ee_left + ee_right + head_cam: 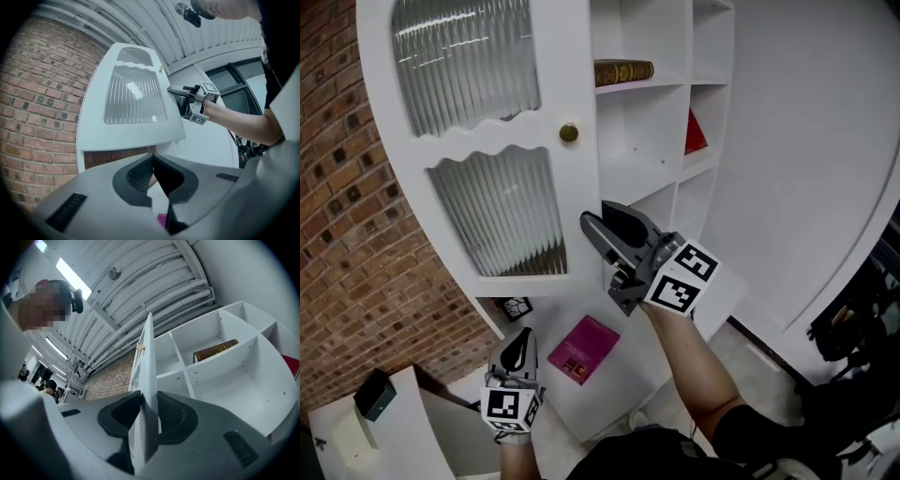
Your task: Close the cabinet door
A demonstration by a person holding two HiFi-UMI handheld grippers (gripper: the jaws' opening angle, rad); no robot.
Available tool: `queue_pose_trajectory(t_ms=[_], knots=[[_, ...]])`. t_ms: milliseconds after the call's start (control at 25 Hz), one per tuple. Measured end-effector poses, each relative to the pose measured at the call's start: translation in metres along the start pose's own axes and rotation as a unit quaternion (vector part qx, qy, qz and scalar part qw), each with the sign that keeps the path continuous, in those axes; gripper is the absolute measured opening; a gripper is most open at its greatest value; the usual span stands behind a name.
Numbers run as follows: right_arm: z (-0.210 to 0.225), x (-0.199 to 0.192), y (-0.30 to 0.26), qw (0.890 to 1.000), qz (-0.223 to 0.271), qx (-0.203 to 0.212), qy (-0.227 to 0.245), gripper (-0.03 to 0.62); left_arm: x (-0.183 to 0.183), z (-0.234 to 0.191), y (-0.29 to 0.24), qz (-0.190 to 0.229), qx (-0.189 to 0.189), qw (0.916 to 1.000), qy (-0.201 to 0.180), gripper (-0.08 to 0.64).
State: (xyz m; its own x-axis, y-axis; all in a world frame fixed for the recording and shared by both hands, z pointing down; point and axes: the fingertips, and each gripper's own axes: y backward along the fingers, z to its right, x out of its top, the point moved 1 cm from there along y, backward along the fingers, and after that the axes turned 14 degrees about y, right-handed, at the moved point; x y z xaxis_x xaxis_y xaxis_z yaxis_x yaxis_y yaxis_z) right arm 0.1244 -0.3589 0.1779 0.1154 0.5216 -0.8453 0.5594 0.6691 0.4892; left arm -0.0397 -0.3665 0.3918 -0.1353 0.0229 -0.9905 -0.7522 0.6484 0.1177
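Observation:
The white cabinet door (487, 141) with ribbed glass panes and a brass knob (569, 132) stands swung out from the open cabinet (656, 150). My right gripper (598, 214) has the door's free edge (149, 357) between its jaws, below the knob, and both pads lie against it (149, 399). The left gripper view shows the door (131, 103) from outside with the right gripper (176, 91) at its edge. My left gripper (523, 336) hangs low in front of the cabinet, shut and empty, its tips meeting (153, 157).
On the shelves are a brown book (623, 71) lying flat and a red book (695, 133). A magenta book (583, 349) lies on the white surface below. A brick wall (347, 234) runs on the left, with a small dark box (375, 394) beside it.

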Motion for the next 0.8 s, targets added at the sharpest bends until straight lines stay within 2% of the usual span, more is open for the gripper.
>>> queue_pose_trajectory(t_ms=[320,800], knots=[[0.030,-0.017,-0.015,0.999,0.009,0.036,-0.007,0.123,-0.003,-0.014,-0.036,-0.004,0.020,0.9998,0.001,0.009],[0.063,-0.037,-0.039,0.997,0.019,0.067,-0.014,0.135,-0.002,-0.027,-0.070,-0.009,0.057,0.9984,-0.003,0.009]])
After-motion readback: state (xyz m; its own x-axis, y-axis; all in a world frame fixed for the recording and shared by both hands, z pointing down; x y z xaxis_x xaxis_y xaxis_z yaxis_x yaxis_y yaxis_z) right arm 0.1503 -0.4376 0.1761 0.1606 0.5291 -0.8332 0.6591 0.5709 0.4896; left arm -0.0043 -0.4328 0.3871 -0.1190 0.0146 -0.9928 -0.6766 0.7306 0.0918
